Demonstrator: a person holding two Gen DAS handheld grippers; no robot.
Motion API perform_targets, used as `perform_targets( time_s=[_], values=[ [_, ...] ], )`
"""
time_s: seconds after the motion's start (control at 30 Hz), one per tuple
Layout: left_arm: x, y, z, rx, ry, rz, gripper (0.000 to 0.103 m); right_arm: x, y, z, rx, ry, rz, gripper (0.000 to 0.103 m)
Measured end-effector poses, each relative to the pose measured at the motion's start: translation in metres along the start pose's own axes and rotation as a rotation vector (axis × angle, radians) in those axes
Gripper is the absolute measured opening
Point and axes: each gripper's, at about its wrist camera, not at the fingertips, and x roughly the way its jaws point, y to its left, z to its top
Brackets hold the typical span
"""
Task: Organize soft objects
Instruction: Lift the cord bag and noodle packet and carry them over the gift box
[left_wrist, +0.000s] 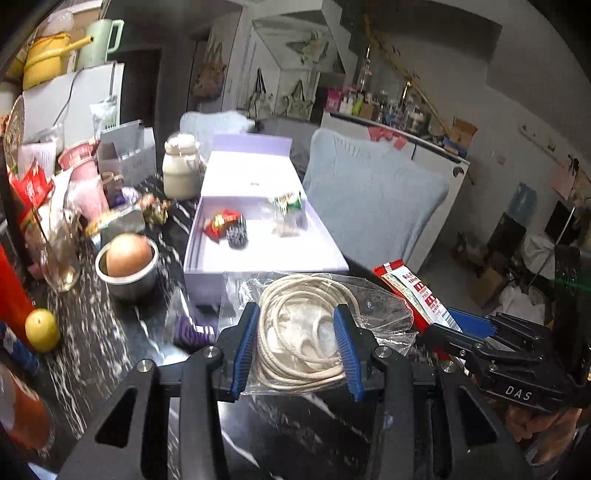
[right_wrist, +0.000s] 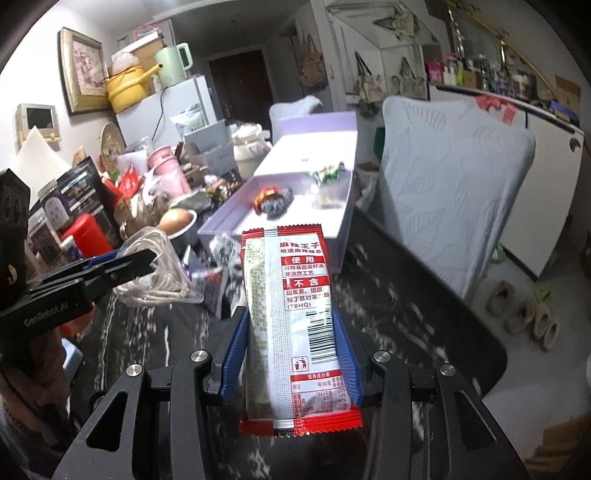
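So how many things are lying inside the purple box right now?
4, maybe more hidden: red wrapper and black spiky item near the left wall of the purple box; green packet and clear packet to the right.

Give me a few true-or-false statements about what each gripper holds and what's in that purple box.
1. The left gripper holds a bagged rope coil. True.
2. The right gripper is empty. False: it clamps a red-and-white snack packet.
3. The purple box is closed. False: it is open, lid propped behind.
4. Small wrapped items already lie in the box. True.
5. The steel bowl holds a banana. False: it holds a round brownish object.
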Motion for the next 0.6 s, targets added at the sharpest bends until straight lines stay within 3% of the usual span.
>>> perform_targets(
  time_s=[0.33, 0.6],
  values=[
    [0.009, 0.006, 0.052, 0.024, -0.101, 0.039, 0.041, 0.006, -0.005, 0.048, -0.023, -0.076, -0.007, 0.045],
    [0.040, 0.012, 0.095, 0.037, -0.151, 0.036, 0.041, 0.030, -0.012, 0.089, -0.035, -0.129, -0.009, 0.045]
  ],
)
